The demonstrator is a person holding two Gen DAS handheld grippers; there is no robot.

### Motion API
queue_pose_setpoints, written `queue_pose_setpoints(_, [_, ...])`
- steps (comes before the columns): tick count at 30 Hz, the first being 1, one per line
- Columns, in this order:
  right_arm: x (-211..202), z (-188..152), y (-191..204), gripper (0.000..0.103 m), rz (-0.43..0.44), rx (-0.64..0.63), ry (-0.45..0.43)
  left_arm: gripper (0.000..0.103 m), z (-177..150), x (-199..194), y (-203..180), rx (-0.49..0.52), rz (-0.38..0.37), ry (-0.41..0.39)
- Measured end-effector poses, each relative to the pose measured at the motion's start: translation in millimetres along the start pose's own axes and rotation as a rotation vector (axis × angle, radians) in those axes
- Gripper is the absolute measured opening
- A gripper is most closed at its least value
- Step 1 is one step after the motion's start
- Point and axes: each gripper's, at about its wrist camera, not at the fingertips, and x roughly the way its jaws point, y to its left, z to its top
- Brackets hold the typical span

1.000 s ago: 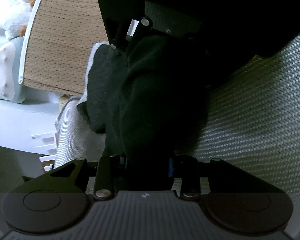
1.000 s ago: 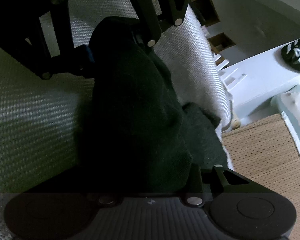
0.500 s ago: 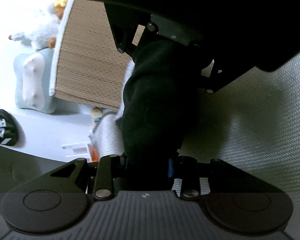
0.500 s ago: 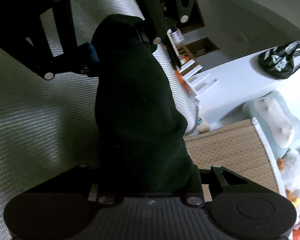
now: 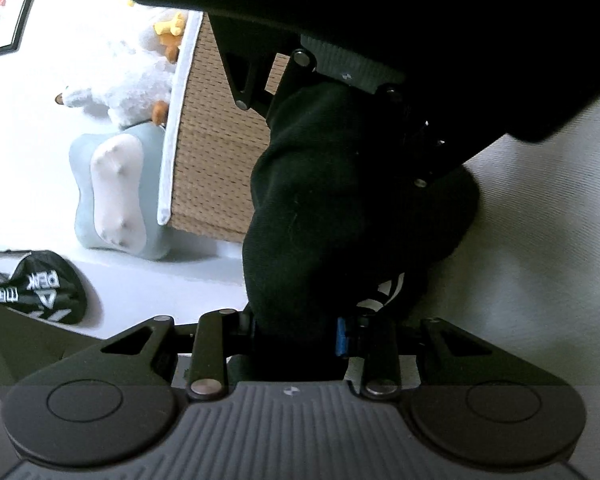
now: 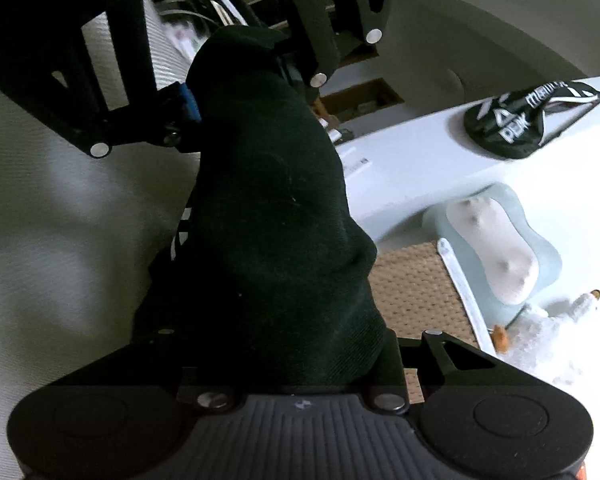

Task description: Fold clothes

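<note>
My left gripper [image 5: 300, 332] is clamped on the black garment [image 5: 316, 208], which stretches taut to my right gripper [image 6: 288, 364], clamped on its other end, above the pale woven bedding [image 5: 540, 264]. Beyond lie a tan mat [image 5: 216, 168] and a plush toy [image 5: 120, 80].

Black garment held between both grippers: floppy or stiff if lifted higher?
Likely floppy: the black garment bunches and sags between the left gripper and right gripper. Probably light; it folds into soft lumps. Knit surface looks grippy, not slippery.
</note>
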Motion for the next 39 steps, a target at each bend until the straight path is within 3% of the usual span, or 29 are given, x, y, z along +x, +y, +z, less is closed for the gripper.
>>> queue_pose_setpoints(13, [104.6,-19.3,-54.2,0.034,-0.13,-0.008,0.037,0.037,15.9,119.6,48.9,0.008,0.102,-0.029])
queue_pose_setpoints(20, [155.3,-32.1,-60.7,0.034,-0.212,-0.01,0.046,0.037,9.7,171.9,43.6,-0.029,0.186,-0.057])
queue_pose_setpoints(22, [167.0,-36.7,-50.2,0.034,-0.191,0.002,0.065,0.037,6.2,184.4,28.5,-0.029,0.156,-0.047])
queue_pose_setpoints(27, [183.3,-52.7,5.3,0.034,0.015,-0.05,0.113,0.038,-8.6,195.6,-28.1,0.063,-0.001,-0.001])
queue_pose_setpoints(32, [174.1,-57.2,34.3,0.038,0.093,-0.092,0.097,0.04,-22.8,180.8,-53.2,0.083,-0.105,0.026])
queue_pose_setpoints(37, [159.6,-66.6,49.5,0.068,0.099,-0.137,0.07,0.045,-27.5,159.9,-65.9,0.125,-0.116,0.017])
queue_pose_setpoints(39, [154.1,-66.9,47.8,0.069,0.102,-0.123,0.058,0.046,-30.0,148.4,-66.6,0.089,-0.114,0.015])
